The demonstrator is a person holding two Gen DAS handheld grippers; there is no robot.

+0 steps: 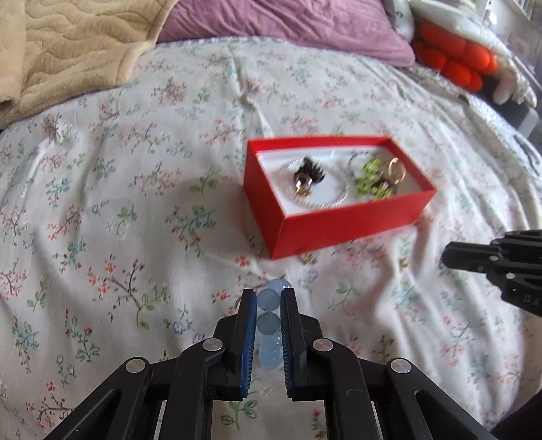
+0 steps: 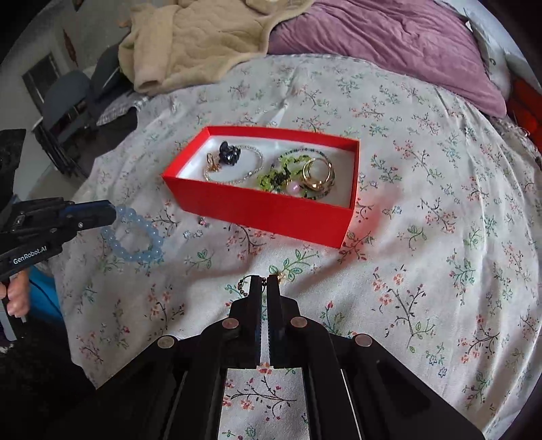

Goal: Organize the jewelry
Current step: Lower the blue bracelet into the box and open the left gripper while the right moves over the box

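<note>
Left wrist view: red box, lid off, white lining, sits on floral bedspread ahead and right of left gripper. Inside: clear-bead bracelet ringing a black clip on the left side, green bead piece and gold rings on the right; box is blurred. Left gripper jaws clamped on pale blue bead bracelet, translucent round beads stacked between the blue pads, a couple poking past the tips. Right gripper enters from the right edge, near the box's near right corner; cannot tell its jaws from here. Beige blanket top left, purple pillow top, orange item top right, all well apart from box. Right wrist view: same red box ahead, slightly left; clear-bead bracelet and black clip left, green bead piece, pink bead and gold rings right. Right gripper jaws together, nearly touching, pinched on a small dark bead chain with a gold bit at the tips, low over the bedspread just short of the box's near wall. Left gripper comes in from left, blue bracelet hanging as a full loop from its tip, off the fabric, left of box. Bare bedspread right of box; bed edge and chairs far left.
</note>
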